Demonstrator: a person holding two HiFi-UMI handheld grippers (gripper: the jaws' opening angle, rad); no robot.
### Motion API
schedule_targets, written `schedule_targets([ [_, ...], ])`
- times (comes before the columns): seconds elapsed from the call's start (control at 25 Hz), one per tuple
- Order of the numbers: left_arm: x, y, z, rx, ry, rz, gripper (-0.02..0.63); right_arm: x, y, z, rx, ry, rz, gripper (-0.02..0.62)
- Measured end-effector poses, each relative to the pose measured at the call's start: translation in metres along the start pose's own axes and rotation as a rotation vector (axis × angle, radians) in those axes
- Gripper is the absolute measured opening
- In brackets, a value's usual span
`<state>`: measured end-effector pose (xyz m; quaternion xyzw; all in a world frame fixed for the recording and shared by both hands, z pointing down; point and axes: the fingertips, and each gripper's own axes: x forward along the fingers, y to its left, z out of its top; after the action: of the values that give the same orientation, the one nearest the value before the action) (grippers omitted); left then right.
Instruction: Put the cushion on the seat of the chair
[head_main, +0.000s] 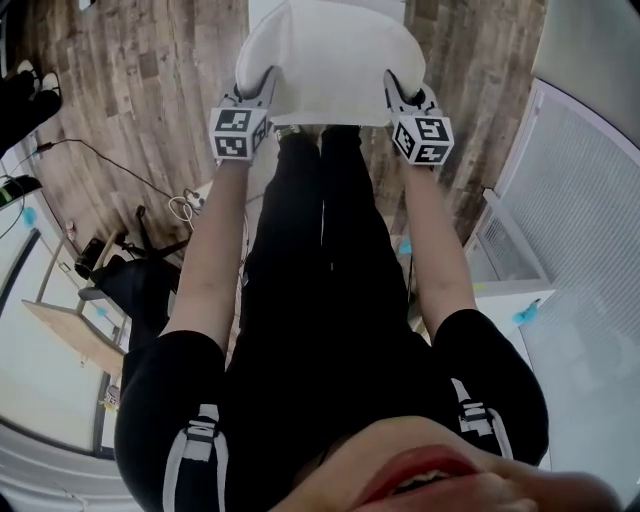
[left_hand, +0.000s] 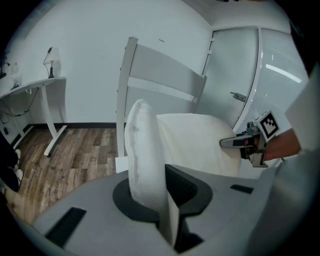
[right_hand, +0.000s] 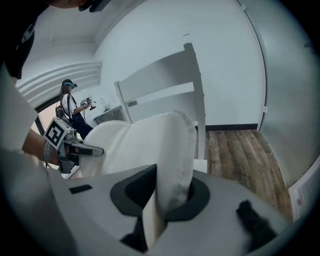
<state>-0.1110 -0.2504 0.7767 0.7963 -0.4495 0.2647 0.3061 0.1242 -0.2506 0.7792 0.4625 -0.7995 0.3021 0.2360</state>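
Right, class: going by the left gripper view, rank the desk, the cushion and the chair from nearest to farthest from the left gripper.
1. The cushion, clamped in the left gripper itself.
2. The chair, just behind the cushion, centre of view.
3. The desk, far off at the left edge.

Both arms reach straight out ahead of the body, the bare left forearm (head_main: 212, 245) and right forearm (head_main: 437, 240) roughly parallel, with black sleeves (head_main: 165, 385) covering the upper arms. The left gripper (head_main: 266, 88) has its jaws nearly together, pinching the left edge of the cushion (head_main: 330, 55). The right gripper (head_main: 394, 92) is clamped on the opposite edge in the same way. Both grippers point forward and somewhat downward; the wrists appear level with each other, though the steep head view makes height hard to judge.
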Motion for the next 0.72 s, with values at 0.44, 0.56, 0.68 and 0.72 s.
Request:
schedule_targets([
  [0.44, 0.085, 0.038, -0.060, -0.075, 0.161, 0.008, 0.061, 0.088, -0.041, -0.062, 0.053, 0.153, 0.025, 0.067],
  [0.56, 0.101, 0.046, -0.066, -0.092, 0.186, 0.009, 0.061, 0.107, -0.048, -0.070, 0.038, 0.183, 0.024, 0.071],
  [0.68, 0.112, 0.051, -0.078, -0.104, 0.219, 0.015, 0.063, 0.119, -0.056, -0.081, 0.027, 0.225, 0.020, 0.077],
  [0.72, 0.116, 0.052, -0.080, -0.106, 0.226, 0.015, 0.063, 0.123, -0.059, -0.083, 0.017, 0.235, 0.012, 0.083],
])
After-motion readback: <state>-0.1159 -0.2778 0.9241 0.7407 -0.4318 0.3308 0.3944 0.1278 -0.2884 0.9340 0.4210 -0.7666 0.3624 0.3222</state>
